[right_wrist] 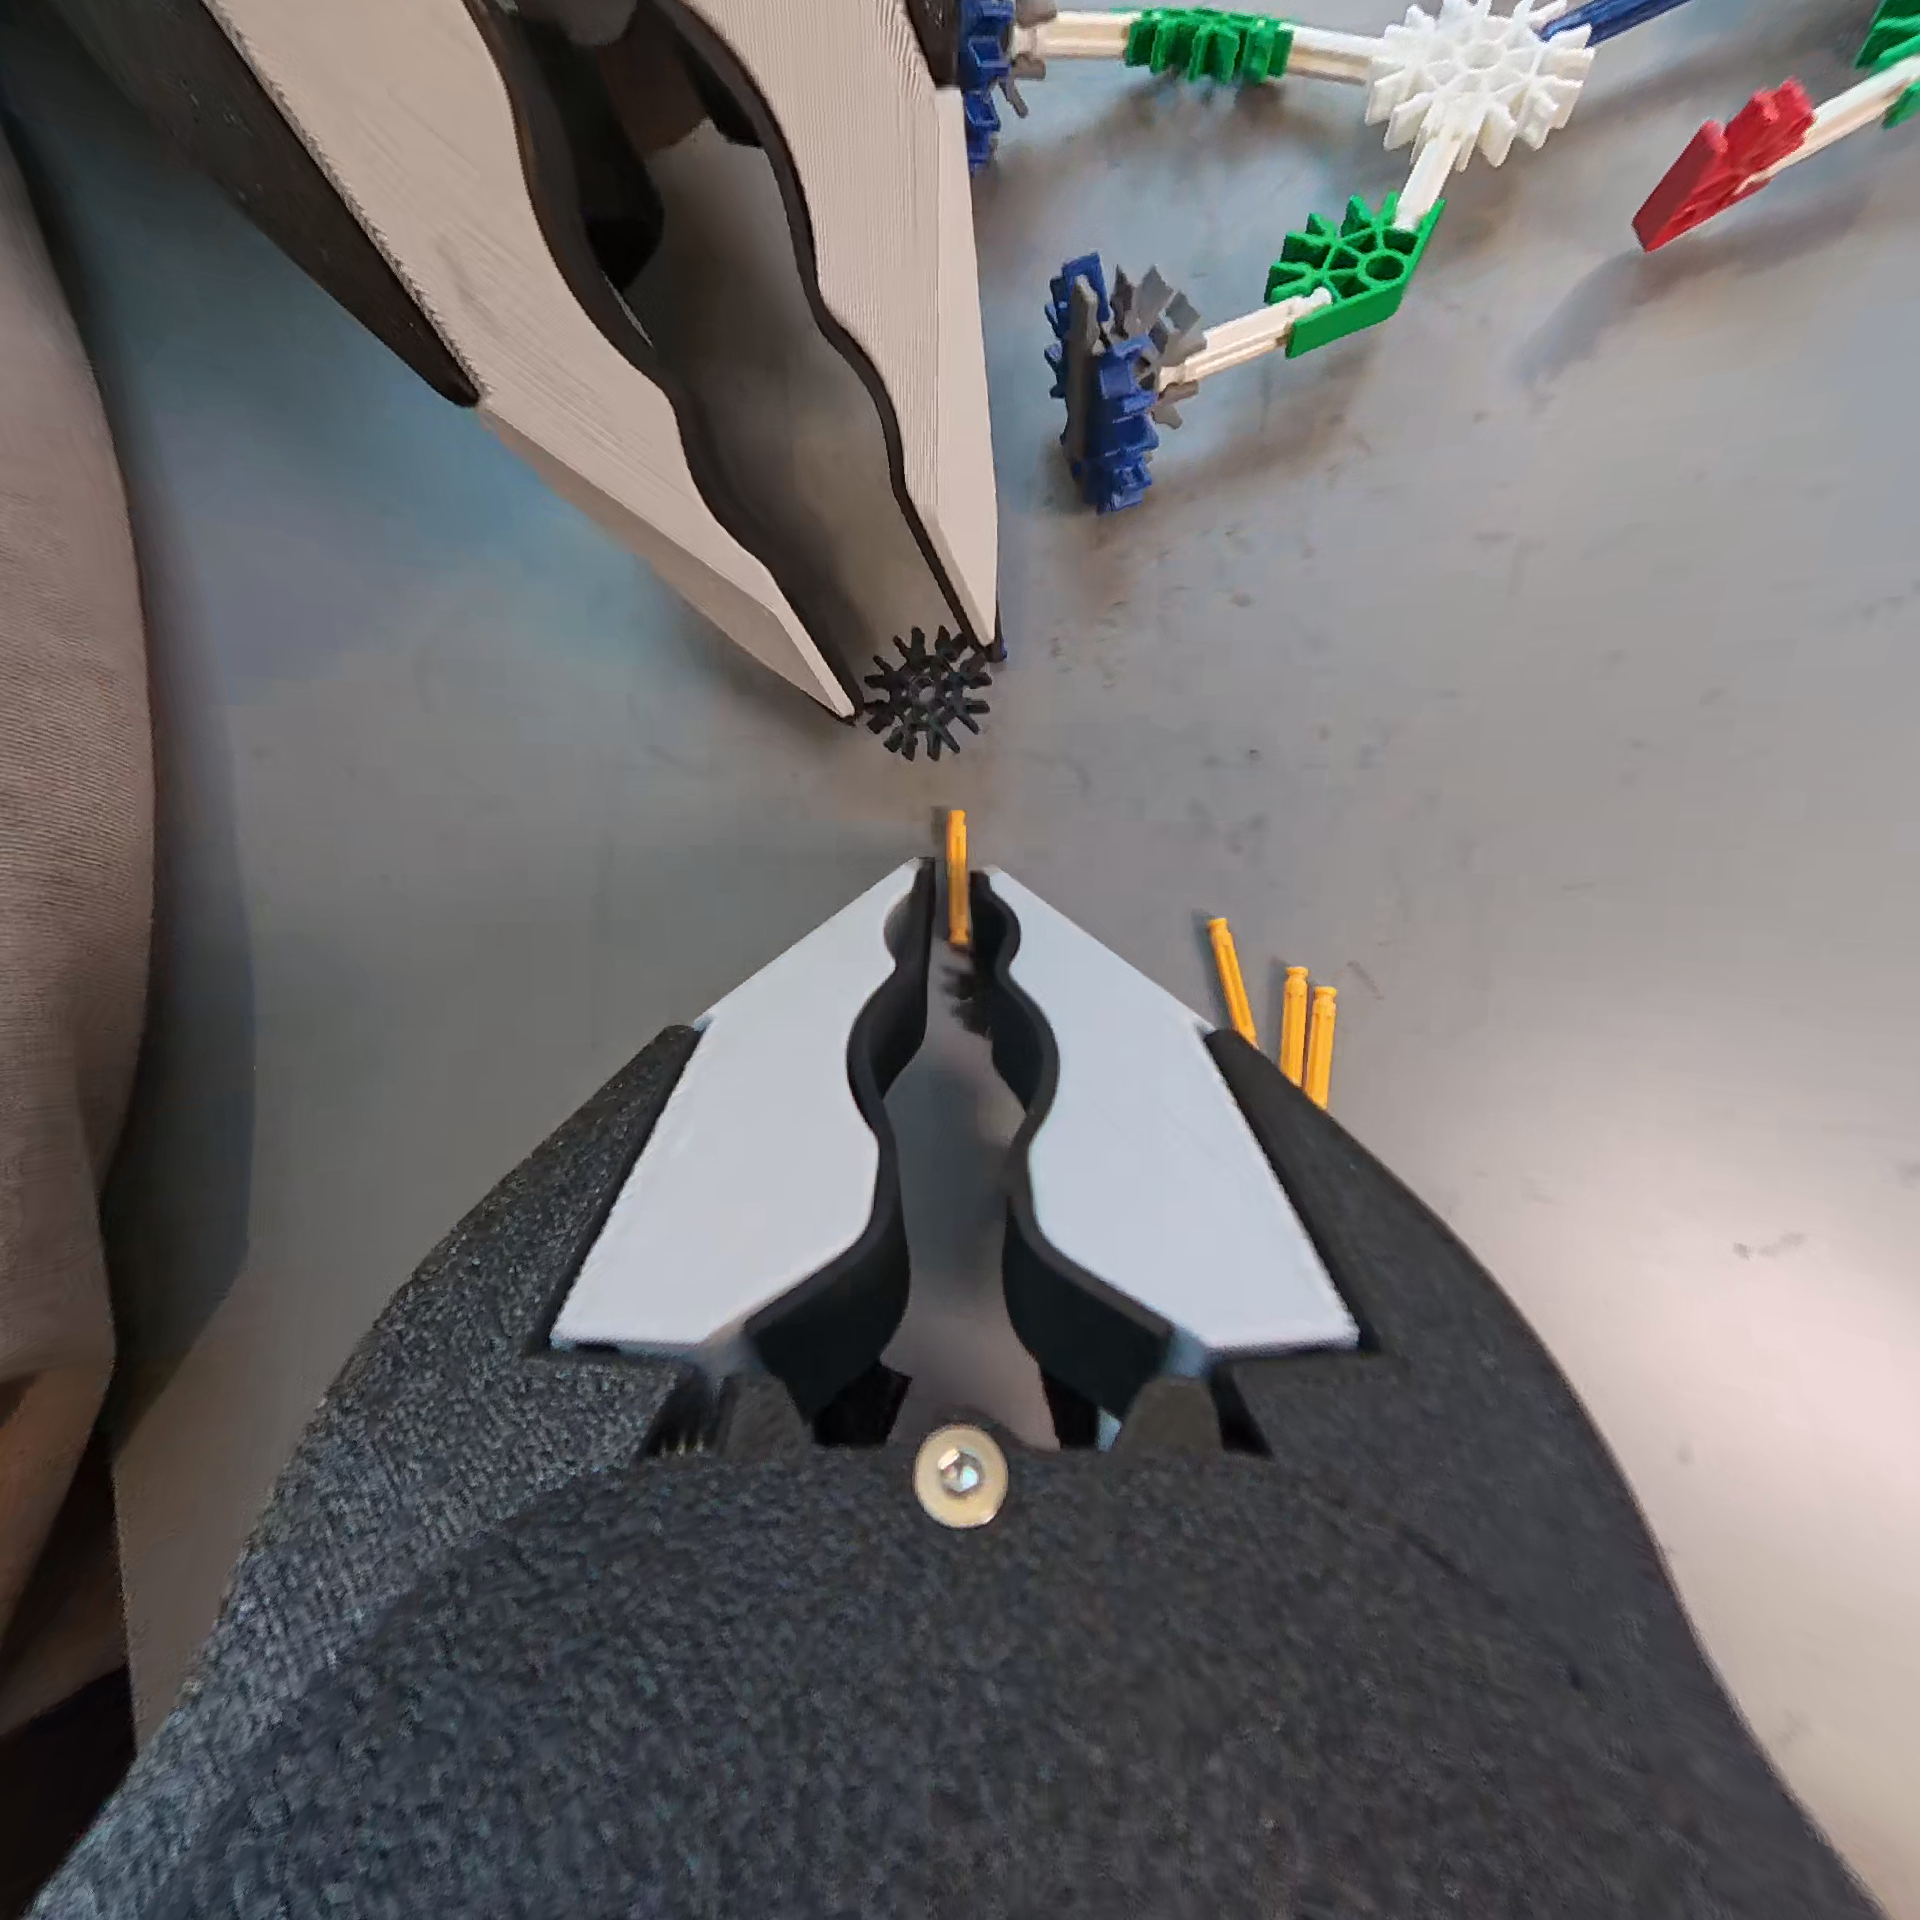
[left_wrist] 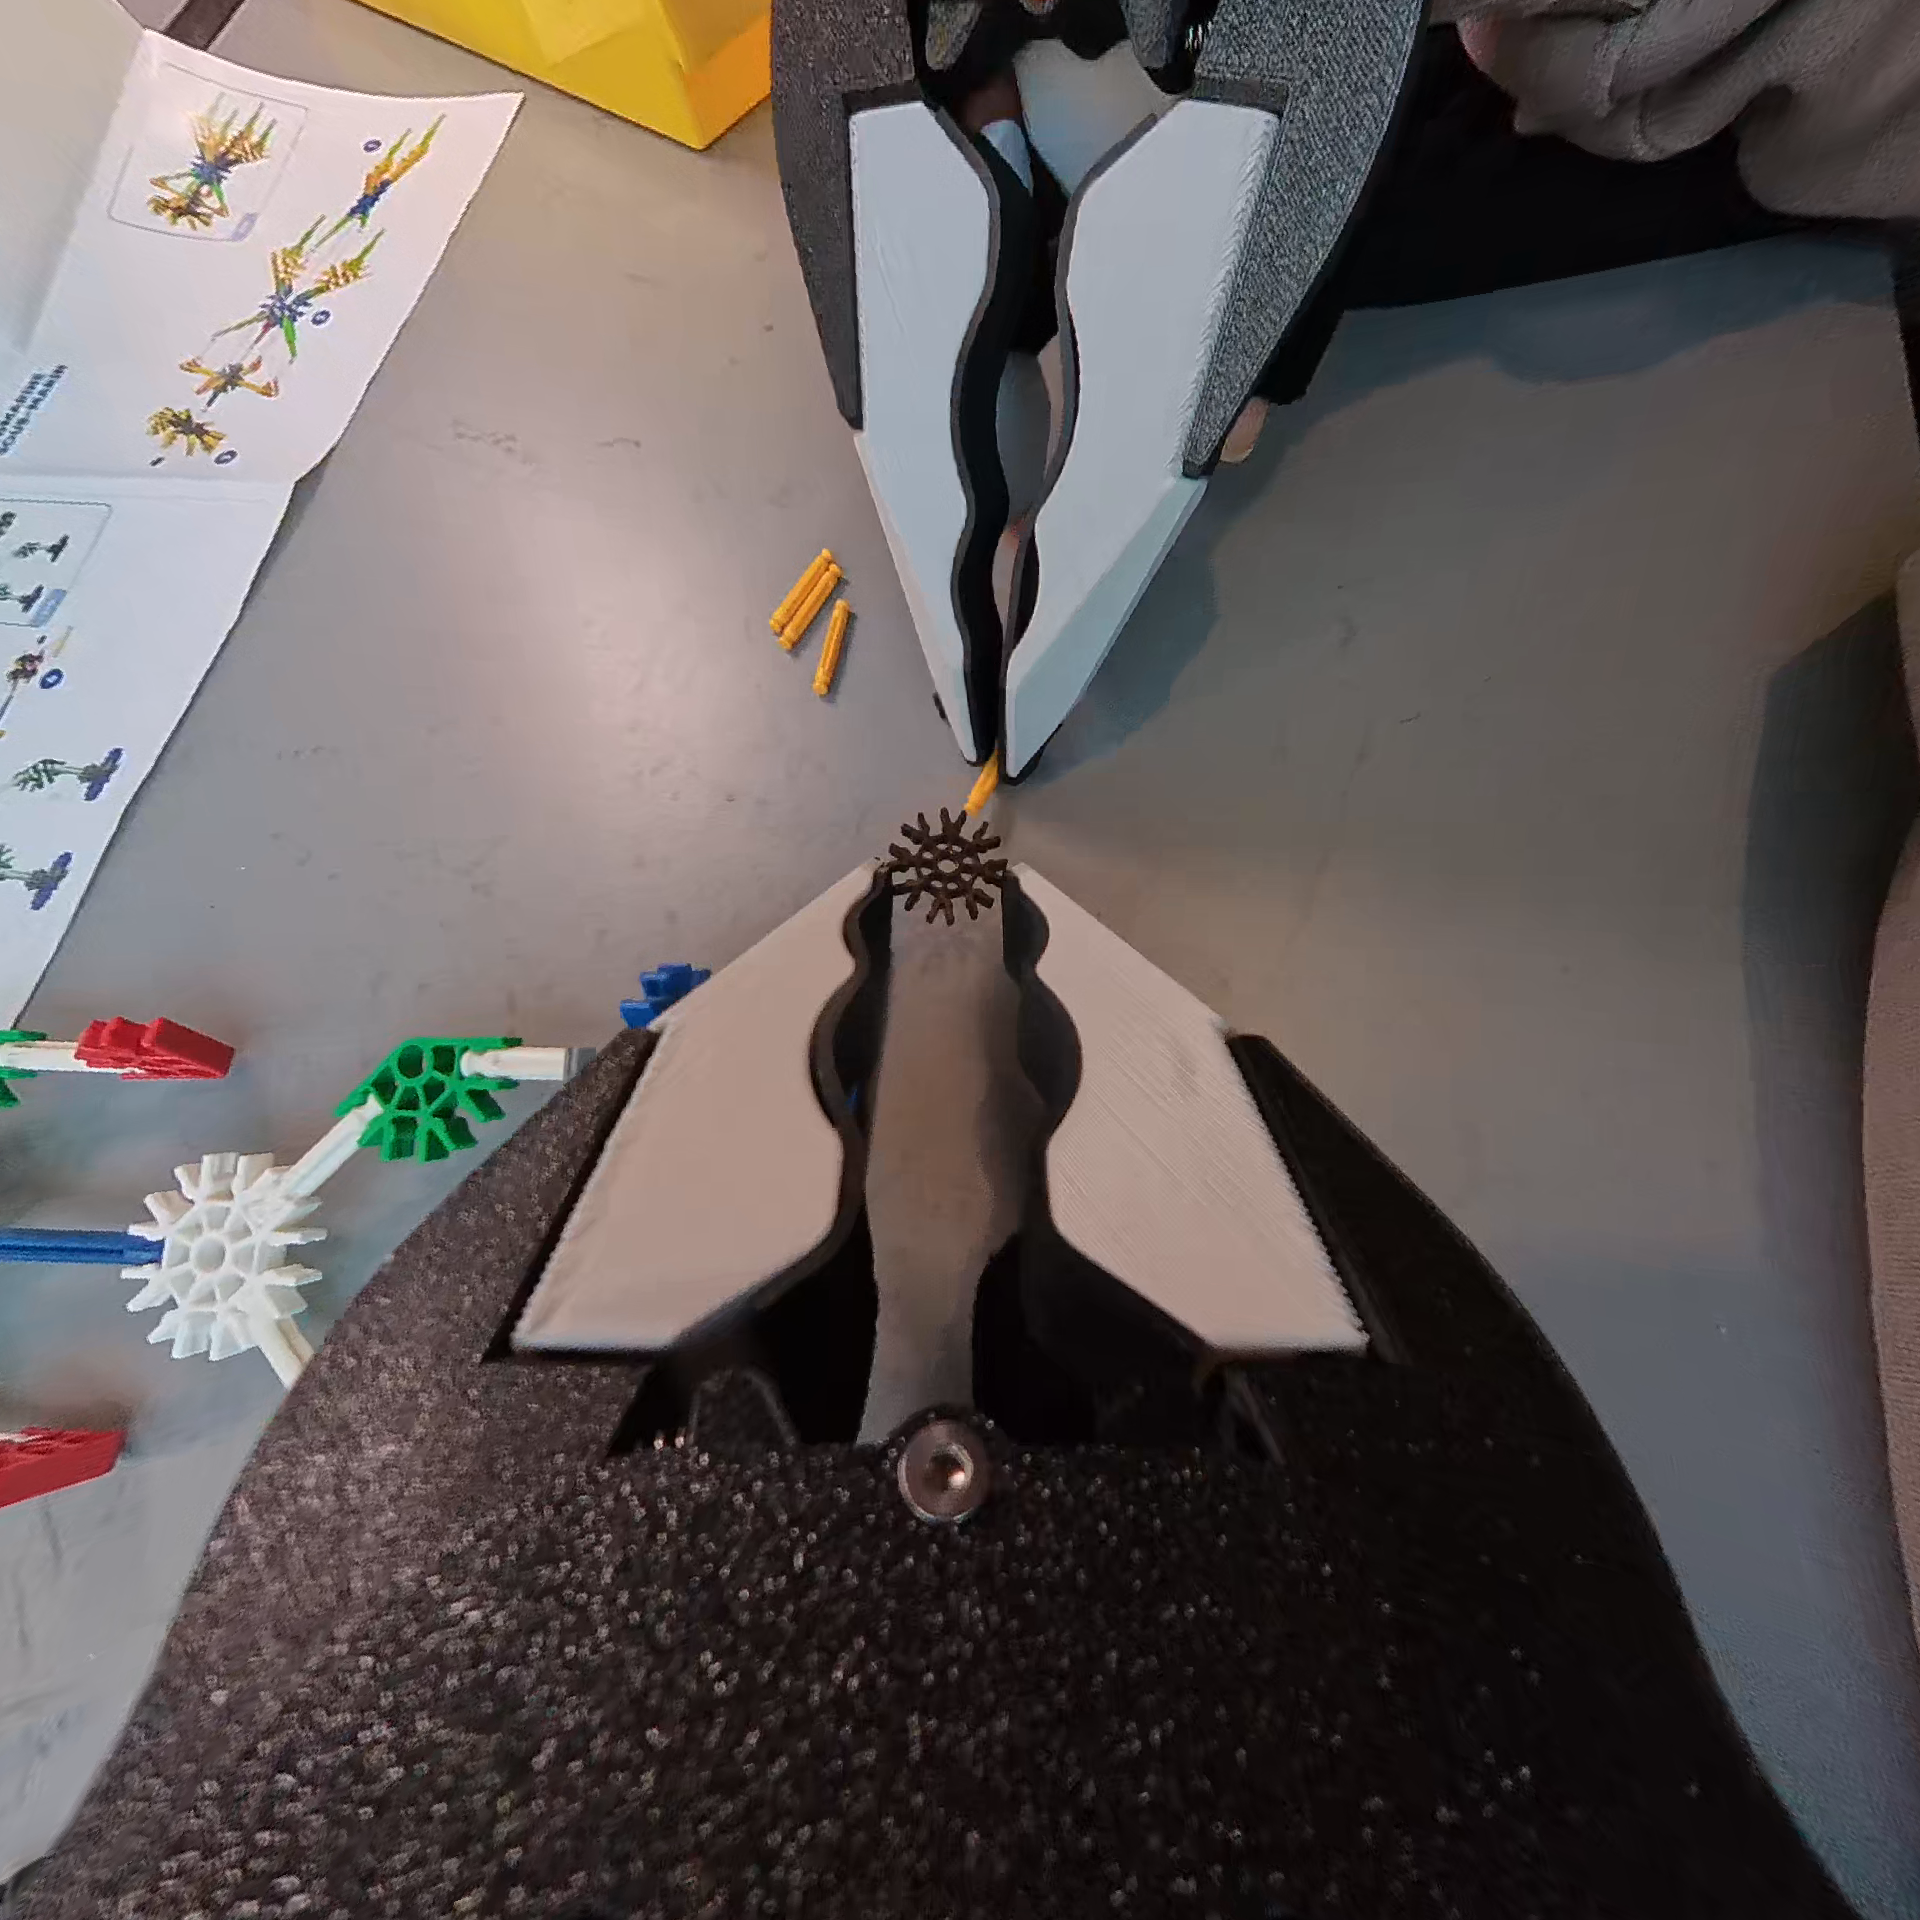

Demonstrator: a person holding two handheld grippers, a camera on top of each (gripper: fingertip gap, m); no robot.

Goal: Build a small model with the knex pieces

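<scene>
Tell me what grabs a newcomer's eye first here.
Two hand-held grippers meet tip to tip over the grey table: the left hand-held gripper pinches a black snowflake-shaped connector, the right hand-held gripper a short yellow rod. Off to the side lies a colourful rod-and-connector model, with three spare yellow rods.

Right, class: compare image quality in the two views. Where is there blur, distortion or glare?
Left wrist view: black connector sharp in the left gripper, edges bowed by the wide lens, soft sheen on the table. Right wrist view: connector and yellow rod in the right gripper slightly blurred.
</scene>
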